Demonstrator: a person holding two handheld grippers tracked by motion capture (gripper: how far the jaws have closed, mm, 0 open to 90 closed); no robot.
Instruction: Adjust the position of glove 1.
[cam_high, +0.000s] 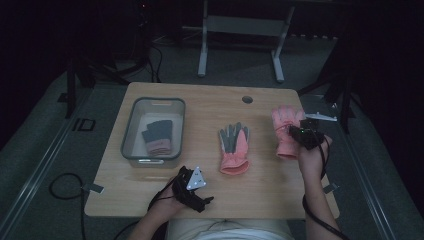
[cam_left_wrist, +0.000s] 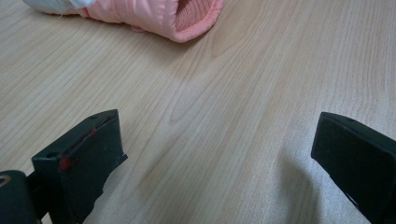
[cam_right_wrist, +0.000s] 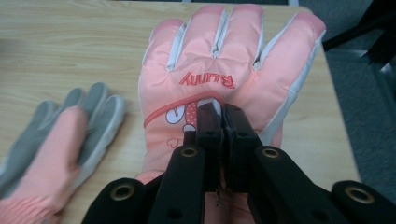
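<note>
A person at a wooden table (cam_high: 150, 192) pinches a pink glove (cam_right_wrist: 224, 65) by the fabric on its back with the right gripper (cam_high: 303, 134), the two black jaws closed tight on a small fold just below the embroidered lettering, at the right side of the table. The glove's fingers point to the far edge and its cuff hangs toward the person. Its mate (cam_high: 234, 148) lies palm up – grey palm showing – at the middle of the table, well apart from the held one. The left gripper (cam_high: 194, 186) rests near the front edge with its jaws standing wide open over bare wood and nothing between them; the mate's cuff (cam_left_wrist: 196, 16) lies ahead of it. At far left stands a grey bin (cam_high: 131, 131) with a dark pair of gloves (cam_high: 158, 136) already in it, which suggests the pink ones are bound there too. The risk lies in the grip: only a thin pinch of slick shell fabric is caught, so the padded glove could slip free if swung quickly across the table. The hanging cuff might also drag over the mate and shift it, or catch on the bin's rim and leave the glove draped half outside rather than dropped in.
</note>
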